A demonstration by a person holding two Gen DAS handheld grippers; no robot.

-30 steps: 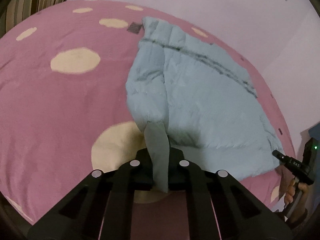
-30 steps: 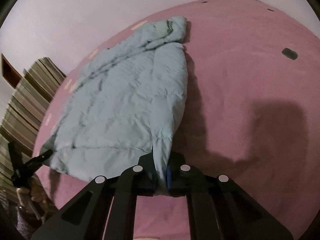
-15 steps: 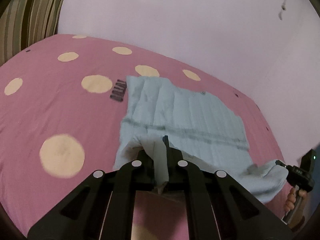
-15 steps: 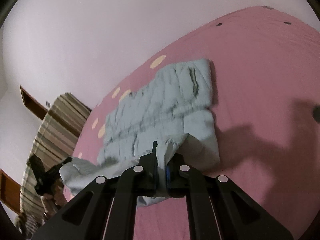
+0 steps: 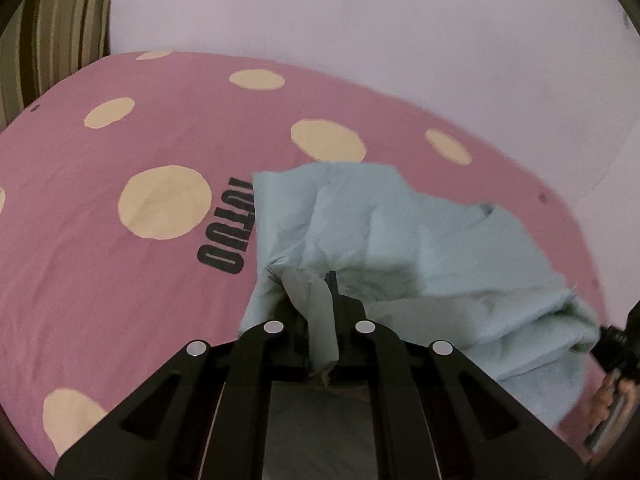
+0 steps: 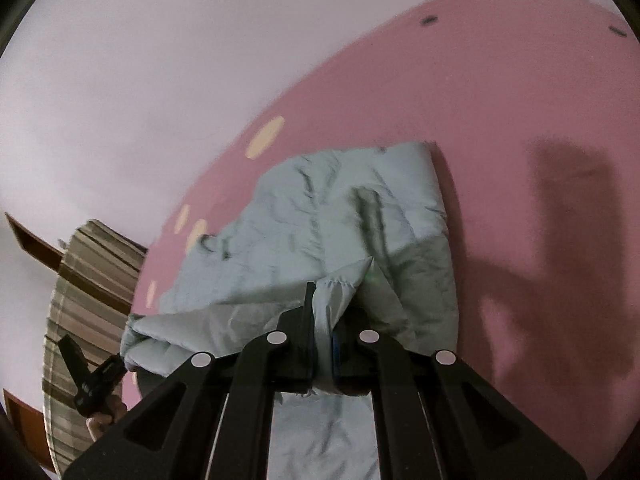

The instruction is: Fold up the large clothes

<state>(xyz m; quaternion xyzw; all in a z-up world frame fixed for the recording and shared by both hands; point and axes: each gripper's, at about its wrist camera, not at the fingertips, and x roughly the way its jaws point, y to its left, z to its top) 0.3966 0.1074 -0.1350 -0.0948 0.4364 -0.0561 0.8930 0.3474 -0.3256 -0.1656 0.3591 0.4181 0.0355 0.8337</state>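
A pale blue padded jacket (image 5: pixel 400 232) lies on a pink bed with cream dots (image 5: pixel 120 280). My left gripper (image 5: pixel 320 320) is shut on one corner of its near edge and holds it up over the jacket's far part. My right gripper (image 6: pixel 324 320) is shut on the other corner of that edge, also lifted. The jacket shows in the right wrist view (image 6: pixel 320 220), with its lifted edge stretched between the two grippers. The right gripper appears at the right edge of the left wrist view (image 5: pixel 616 344); the left one at the lower left of the right wrist view (image 6: pixel 92 380).
A pale wall (image 5: pixel 360 20) runs behind the bed. A striped curtain (image 5: pixel 48 32) hangs at the far left, also in the right wrist view (image 6: pixel 80 300). Black lettering (image 5: pixel 224 232) is printed on the cover beside the jacket.
Both grippers have lifted the jacket's near edge and carried it forward toward the collar end, so the lower half now hangs folded over the upper half.
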